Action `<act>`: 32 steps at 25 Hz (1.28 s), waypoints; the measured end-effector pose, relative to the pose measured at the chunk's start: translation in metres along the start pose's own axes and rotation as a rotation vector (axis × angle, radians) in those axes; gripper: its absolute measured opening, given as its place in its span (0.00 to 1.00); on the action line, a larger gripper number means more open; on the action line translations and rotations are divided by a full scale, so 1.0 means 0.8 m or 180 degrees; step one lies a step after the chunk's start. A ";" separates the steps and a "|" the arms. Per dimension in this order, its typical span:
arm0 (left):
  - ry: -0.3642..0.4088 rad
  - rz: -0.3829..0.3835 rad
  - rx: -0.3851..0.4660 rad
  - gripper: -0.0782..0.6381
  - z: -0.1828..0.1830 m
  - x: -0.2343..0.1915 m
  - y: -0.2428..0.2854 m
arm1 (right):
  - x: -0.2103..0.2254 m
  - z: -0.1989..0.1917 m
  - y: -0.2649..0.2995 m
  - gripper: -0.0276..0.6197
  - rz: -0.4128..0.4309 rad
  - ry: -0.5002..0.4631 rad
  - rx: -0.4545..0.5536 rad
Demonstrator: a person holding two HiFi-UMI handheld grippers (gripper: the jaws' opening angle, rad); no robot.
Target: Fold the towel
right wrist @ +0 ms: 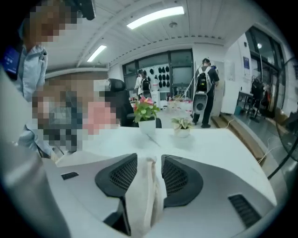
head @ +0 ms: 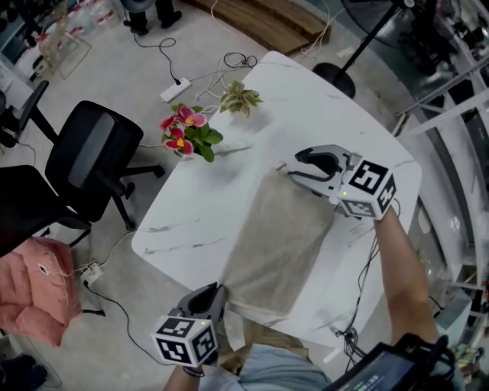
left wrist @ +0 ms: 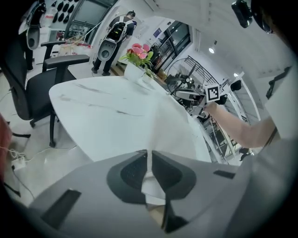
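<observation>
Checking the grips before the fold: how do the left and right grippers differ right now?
The left gripper is shut on the near edge of the towel; the right gripper is open, the far edge loose between its jaws. The left sits at the near rim of the table, the right over the tabletop. Both have towel between their jaws.

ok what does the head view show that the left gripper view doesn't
Only the head view: a power strip and wooden boards on the floor. Only the left gripper view: the left tool shut on the towel, and a ceiling light. Both: the white table, the pink flowers, the black chair and the right tool at the towel's far end.
</observation>
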State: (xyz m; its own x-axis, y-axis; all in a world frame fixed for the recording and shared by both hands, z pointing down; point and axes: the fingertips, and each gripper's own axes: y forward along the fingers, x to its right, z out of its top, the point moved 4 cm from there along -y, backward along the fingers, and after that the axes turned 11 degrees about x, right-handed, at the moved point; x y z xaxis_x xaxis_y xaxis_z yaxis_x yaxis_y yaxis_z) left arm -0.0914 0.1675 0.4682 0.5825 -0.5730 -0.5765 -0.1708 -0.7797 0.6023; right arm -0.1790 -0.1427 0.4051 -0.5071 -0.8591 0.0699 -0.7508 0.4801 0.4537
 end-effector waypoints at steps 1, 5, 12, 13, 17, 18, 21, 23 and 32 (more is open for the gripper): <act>0.0003 0.0004 -0.0012 0.16 -0.001 0.000 0.001 | 0.001 -0.013 0.002 0.34 0.0049 0.0071 -0.0099; 0.0043 0.0019 -0.0040 0.16 -0.002 0.002 0.004 | 0.003 -0.047 0.005 0.08 0.0085 -0.0122 -0.0369; 0.0077 0.0040 -0.0035 0.16 0.001 0.001 0.010 | 0.028 -0.030 -0.010 0.07 -0.0179 -0.0293 -0.0192; 0.0080 0.0046 -0.0037 0.16 0.002 0.000 0.011 | 0.030 -0.037 -0.003 0.07 -0.0202 -0.0318 -0.0245; 0.0162 0.0048 -0.0037 0.16 0.005 -0.002 0.016 | 0.028 -0.068 0.030 0.10 -0.0239 -0.0313 -0.0403; 0.0192 0.0040 -0.0031 0.16 0.007 -0.002 0.015 | 0.028 -0.065 0.031 0.14 -0.0251 -0.0217 -0.0331; 0.0236 -0.0011 0.0079 0.25 0.021 -0.001 0.004 | 0.029 -0.023 -0.001 0.39 -0.0434 0.0038 0.0125; 0.0250 0.0022 0.0246 0.31 0.036 -0.003 -0.011 | 0.023 0.016 -0.040 0.39 -0.0662 0.0013 0.0404; 0.0976 -0.0834 0.0269 0.20 0.044 0.056 -0.010 | -0.232 -0.027 -0.093 0.20 -0.0496 0.0218 0.0092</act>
State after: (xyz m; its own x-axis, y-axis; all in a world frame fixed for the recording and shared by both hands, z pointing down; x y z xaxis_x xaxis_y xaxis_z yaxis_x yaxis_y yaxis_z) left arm -0.0921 0.1395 0.4178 0.8226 -0.2603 -0.5055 -0.0424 -0.9146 0.4021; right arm -0.0198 -0.0225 0.3777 -0.3544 -0.9331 0.0616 -0.8304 0.3443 0.4381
